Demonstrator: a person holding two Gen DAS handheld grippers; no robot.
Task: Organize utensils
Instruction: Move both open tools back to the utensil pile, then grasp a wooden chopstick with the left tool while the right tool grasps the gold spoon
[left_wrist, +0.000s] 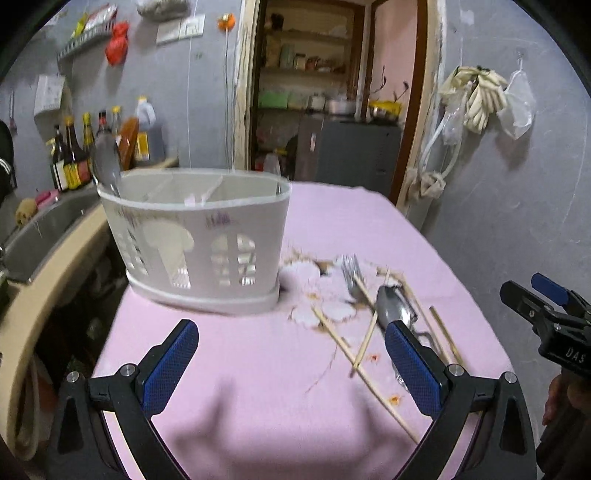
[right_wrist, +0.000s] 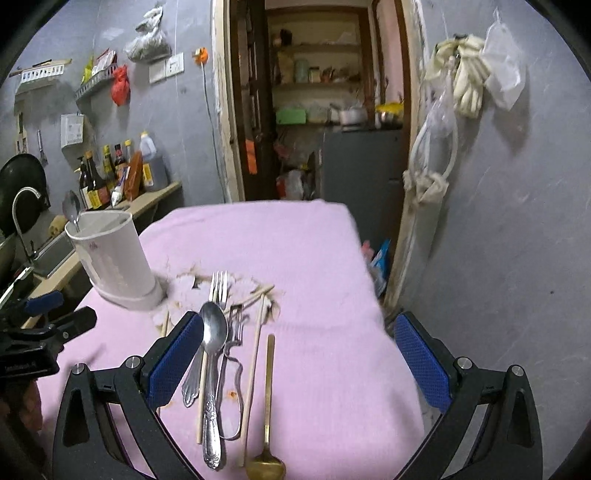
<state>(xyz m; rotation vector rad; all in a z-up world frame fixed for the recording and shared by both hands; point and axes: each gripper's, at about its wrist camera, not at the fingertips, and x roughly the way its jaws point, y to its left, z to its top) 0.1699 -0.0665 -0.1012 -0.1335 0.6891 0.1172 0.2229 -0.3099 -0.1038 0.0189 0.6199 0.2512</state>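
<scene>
The loose utensils lie in a heap on the pink-covered counter, right of the white caddy; the silver spoon lies on top, its long axis running near to far, bowl at the far end, handle toward the camera; the right claw hangs released and empty above the counter, its left finger just beside the spoon's bowl, so the right hand looks nearer to it; the fork, chopsticks, a wire tool and a gold spoon lie roughly parallel alongside; the left claw is likewise released and empty, nearer the caddy; the caddy's left compartment holds one upright spoon, the other compartments look empty.
</scene>
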